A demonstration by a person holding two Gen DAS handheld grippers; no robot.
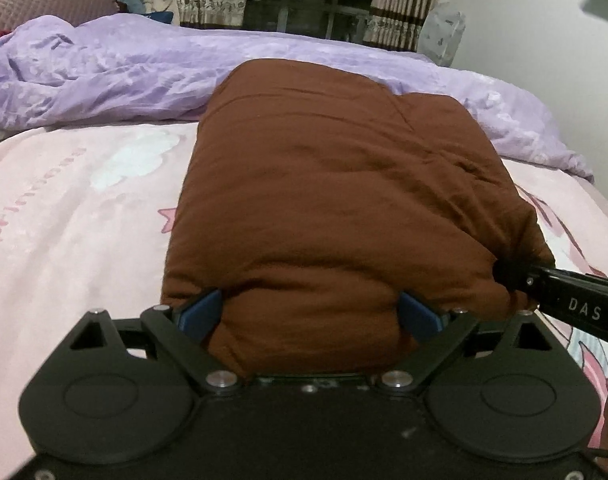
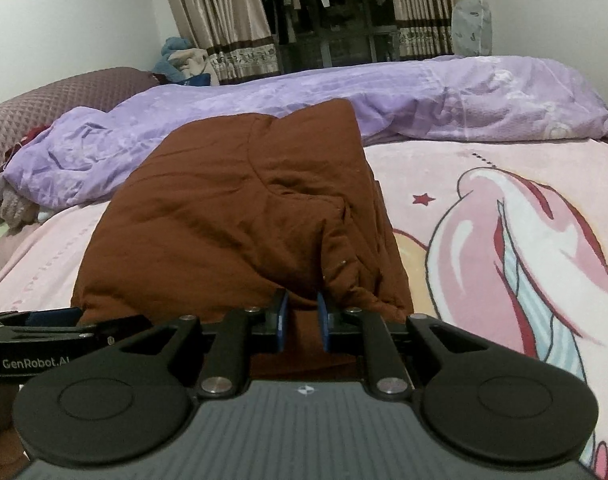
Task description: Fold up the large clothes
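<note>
The brown garment (image 1: 343,208) lies folded into a thick bundle at the bed's (image 1: 76,216) centre—most folds apparently done—with the left gripper (image 1: 309,312) clamping wide on its near edge and the right gripper (image 2: 302,320), at three o'clock, pinching a narrow fold.

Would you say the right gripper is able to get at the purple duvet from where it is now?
Probably not directly: the right gripper is shut on the brown garment's near edge, and that folded bulk lies between it and the purple duvet farther back on the bed.
</note>
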